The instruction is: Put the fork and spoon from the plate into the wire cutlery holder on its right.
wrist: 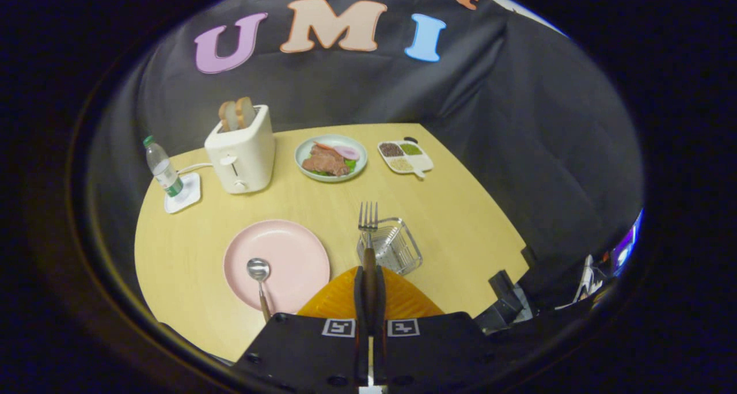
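My gripper (369,279) is shut on the brown handle of the fork (368,224), whose metal tines point forward. The fork is lifted above the table, its tines over the near left rim of the wire cutlery holder (397,247). The holder stands just right of the pink plate (288,256). A spoon (259,273) with a brown handle lies on the plate, bowl up, left of my fingers. The spoon's handle end runs under the gripper body.
At the back of the wooden table (460,221) stand a white toaster (242,149) with bread slices, a water bottle (163,172) on a white coaster, a green plate of food (331,158) and a divided condiment tray (406,155). The table's right edge drops off beside the holder.
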The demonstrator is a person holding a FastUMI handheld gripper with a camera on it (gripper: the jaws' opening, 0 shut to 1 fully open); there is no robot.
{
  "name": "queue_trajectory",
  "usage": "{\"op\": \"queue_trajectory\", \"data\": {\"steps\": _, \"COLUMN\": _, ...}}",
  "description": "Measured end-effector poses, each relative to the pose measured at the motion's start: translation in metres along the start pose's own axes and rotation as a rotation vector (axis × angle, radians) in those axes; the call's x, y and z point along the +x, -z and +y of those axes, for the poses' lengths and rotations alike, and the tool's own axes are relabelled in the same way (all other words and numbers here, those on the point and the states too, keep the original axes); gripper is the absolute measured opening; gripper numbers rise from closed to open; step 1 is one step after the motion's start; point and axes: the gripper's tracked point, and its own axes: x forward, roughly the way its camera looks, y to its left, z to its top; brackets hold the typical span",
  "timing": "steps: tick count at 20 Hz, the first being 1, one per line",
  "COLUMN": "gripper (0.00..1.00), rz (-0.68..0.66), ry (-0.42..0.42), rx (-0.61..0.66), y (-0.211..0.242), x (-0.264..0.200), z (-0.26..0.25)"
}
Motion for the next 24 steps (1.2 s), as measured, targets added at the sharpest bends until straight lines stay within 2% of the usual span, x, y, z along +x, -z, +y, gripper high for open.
{"op": "queue_trajectory", "data": {"steps": 4, "gripper": 0.07, "rz": 0.104, "ry": 0.012, "rx": 0.134, "y": 0.008, "x": 0.006, "z": -0.006}}
{"op": "queue_trajectory", "data": {"steps": 7, "gripper": 0.07, "rz": 0.149, "ry": 0.045, "rx": 0.185, "y": 0.011, "x": 0.014, "z": -0.017}}
{"op": "queue_trajectory", "data": {"steps": 14, "gripper": 0.07, "rz": 0.313, "ry": 0.032, "rx": 0.172, "y": 0.024, "x": 0.05, "z": -0.021}}
{"op": "queue_trajectory", "data": {"steps": 16, "gripper": 0.11, "rz": 0.354, "ry": 0.021, "rx": 0.168, "y": 0.028, "x": 0.057, "z": -0.021}}
{"op": "queue_trajectory", "data": {"steps": 20, "gripper": 0.11, "rz": 0.385, "ry": -0.025, "rx": 0.173, "y": 0.03, "x": 0.065, "z": -0.017}}
{"op": "queue_trajectory", "data": {"steps": 24, "gripper": 0.19, "rz": 0.369, "ry": -0.041, "rx": 0.164, "y": 0.024, "x": 0.076, "z": -0.022}}
